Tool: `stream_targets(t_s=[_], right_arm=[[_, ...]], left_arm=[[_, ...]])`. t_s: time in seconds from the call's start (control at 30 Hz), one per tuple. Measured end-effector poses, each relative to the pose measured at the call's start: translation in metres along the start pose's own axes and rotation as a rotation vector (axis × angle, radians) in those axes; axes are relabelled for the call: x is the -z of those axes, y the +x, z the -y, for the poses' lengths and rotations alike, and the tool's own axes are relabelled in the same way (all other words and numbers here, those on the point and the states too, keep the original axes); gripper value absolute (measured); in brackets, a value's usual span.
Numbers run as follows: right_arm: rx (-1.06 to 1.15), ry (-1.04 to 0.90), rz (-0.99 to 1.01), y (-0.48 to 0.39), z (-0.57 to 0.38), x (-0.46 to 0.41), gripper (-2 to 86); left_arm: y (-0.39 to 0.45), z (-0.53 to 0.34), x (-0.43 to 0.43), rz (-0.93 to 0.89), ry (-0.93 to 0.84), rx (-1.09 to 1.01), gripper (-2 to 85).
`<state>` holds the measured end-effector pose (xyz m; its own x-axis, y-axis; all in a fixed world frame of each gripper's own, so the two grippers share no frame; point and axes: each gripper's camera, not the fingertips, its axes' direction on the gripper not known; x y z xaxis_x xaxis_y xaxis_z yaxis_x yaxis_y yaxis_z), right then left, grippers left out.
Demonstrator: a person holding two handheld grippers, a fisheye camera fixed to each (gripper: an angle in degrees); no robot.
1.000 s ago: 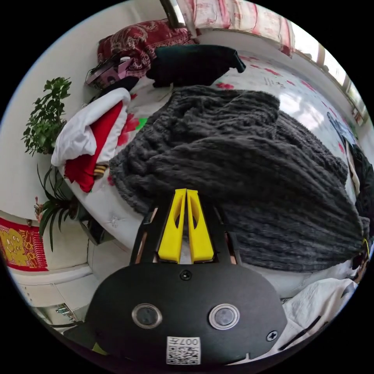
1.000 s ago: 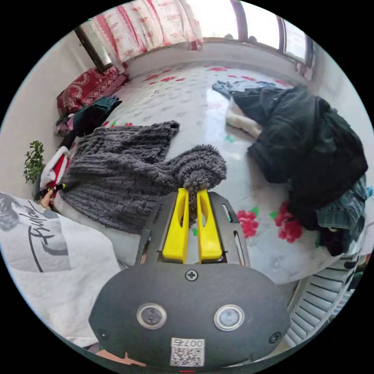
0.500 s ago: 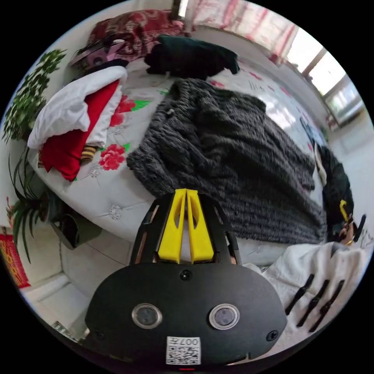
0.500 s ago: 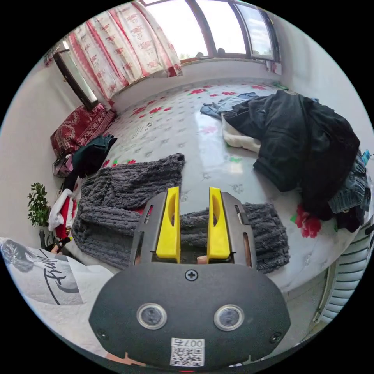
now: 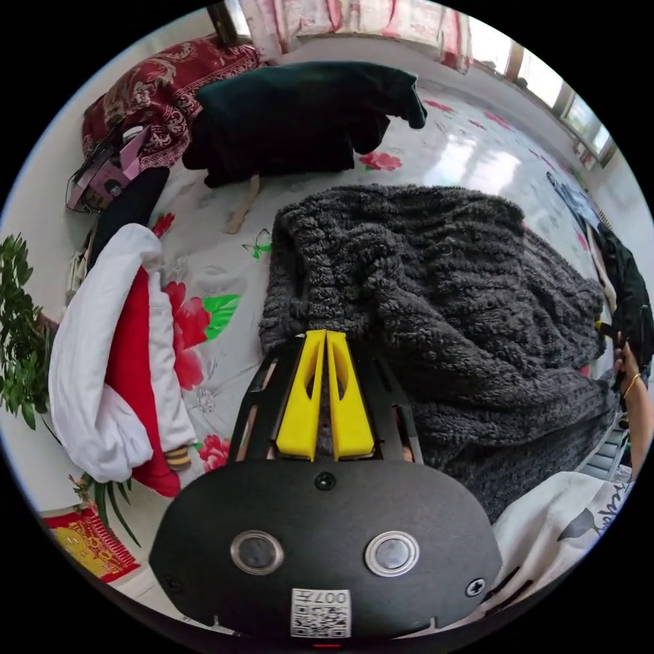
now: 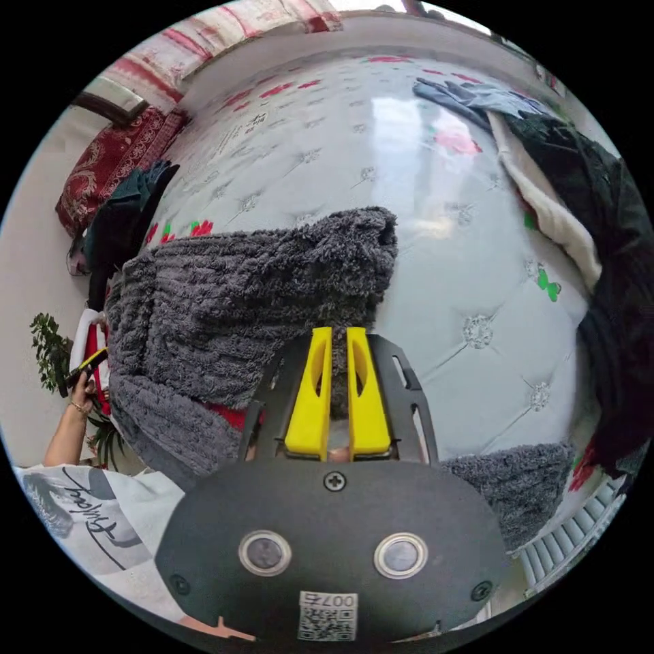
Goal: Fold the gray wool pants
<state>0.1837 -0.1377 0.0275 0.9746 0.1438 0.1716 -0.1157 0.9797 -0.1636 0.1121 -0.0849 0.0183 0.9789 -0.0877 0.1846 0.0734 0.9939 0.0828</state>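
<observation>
Gray chunky knit, that was the gray wool pants [image 5: 436, 300], lying bunched across the near side of the floral bed [image 6: 436, 177], with one end hanging off the bed's edge in the right gripper view. The left gripper [image 5: 325, 335] was low over the knit, its yellow fingers [image 5: 303, 395] pressed together with a bit of the fabric pinched between them at the pants' near corner. The right gripper [image 6: 338, 332] sat the same way at the other end, fingers [image 6: 310, 398] nearly touching and clamped on the knit's edge, with fabric showing in the narrow slot. In the right gripper view the person's bare forearm [image 6: 65, 436] reached out to the far end of the pants, wrist bent, hand wrapped around the other tool's handle. A white and red garment [image 5: 116, 361] lay beside the pants, a dark green one [image 5: 300, 116] further up the bed, and a pile of black clothes [image 6: 606, 231] well apart on the other side
</observation>
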Motion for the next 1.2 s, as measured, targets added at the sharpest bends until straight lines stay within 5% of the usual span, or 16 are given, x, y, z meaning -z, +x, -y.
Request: stream_targets(t_s=[0.2, 0.4, 0.53, 0.7, 0.73, 0.8, 1.03, 1.2], right_arm=[[-0.145, 0.343, -0.386, 0.06, 0.026, 0.109, 3.1], [-0.319, 0.278, -0.118, 0.132, 0.025, 0.105, 4.9], [-0.199, 0.285, -0.056, 0.103, -0.005, 0.085, 5.8], [-0.043, 0.072, -0.055, 0.049, -0.03, 0.022, 6.6], [-0.051, 0.093, -0.059, 0.046, -0.034, 0.024, 6.6], [-0.06, 0.143, 0.016, 0.042, -0.046, 0.042, 6.9], [-0.084, 0.267, 0.009, 0.058, -0.13, 0.113, 7.2], [-0.36, 0.256, -0.088, 0.121, -0.235, 0.141, 7.5]], left_arm=[[0.013, 0.005, -0.018, 0.064, 0.032, -0.006, -1.0], [0.031, 0.009, 0.015, 0.072, 0.093, 0.049, -1.0], [0.066, 0.021, 0.051, 0.023, 0.249, -0.062, -1.0], [0.117, 0.064, -0.016, 0.097, -0.003, -0.211, -1.0], [0.125, 0.059, -0.011, 0.126, 0.138, -0.25, -0.9], [0.129, 0.065, -0.012, 0.131, 0.103, -0.254, -0.9], [0.08, 0.003, 0.05, -0.005, 0.154, 0.061, 0.9], [0.074, -0.072, 0.058, 0.052, 0.097, 0.058, 5.0]])
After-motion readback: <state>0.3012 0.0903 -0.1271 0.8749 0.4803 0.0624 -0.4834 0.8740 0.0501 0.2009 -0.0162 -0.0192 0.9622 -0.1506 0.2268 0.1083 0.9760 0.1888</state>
